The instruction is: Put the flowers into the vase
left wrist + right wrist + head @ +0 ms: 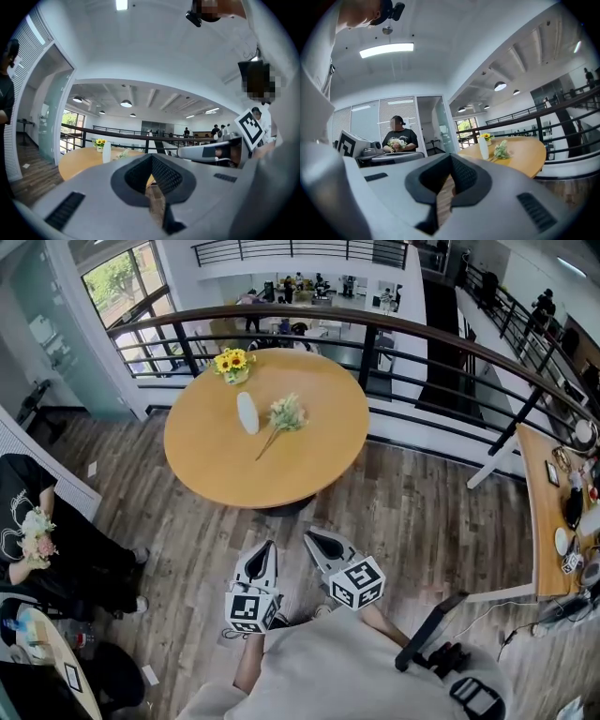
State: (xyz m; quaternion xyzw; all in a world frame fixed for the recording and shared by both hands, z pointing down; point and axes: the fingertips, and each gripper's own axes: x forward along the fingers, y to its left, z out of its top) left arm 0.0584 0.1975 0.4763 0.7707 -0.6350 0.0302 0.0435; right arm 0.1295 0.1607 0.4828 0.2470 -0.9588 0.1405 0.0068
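Observation:
A white vase stands upright near the middle of the round wooden table. Beside it on the right lies a pale green-white flower bunch, its stem pointing toward me. Both grippers hover over the wooden floor, short of the table's near edge and well apart from vase and flowers. My left gripper and my right gripper are both shut with nothing between the jaws. The left gripper view shows the vase and flowers far off; in the right gripper view the vase and flowers are equally distant.
A small pot of sunflowers sits at the table's far edge. A curved black railing runs behind the table. A seated person holding a bouquet is at the left. Another desk with clutter stands at the right.

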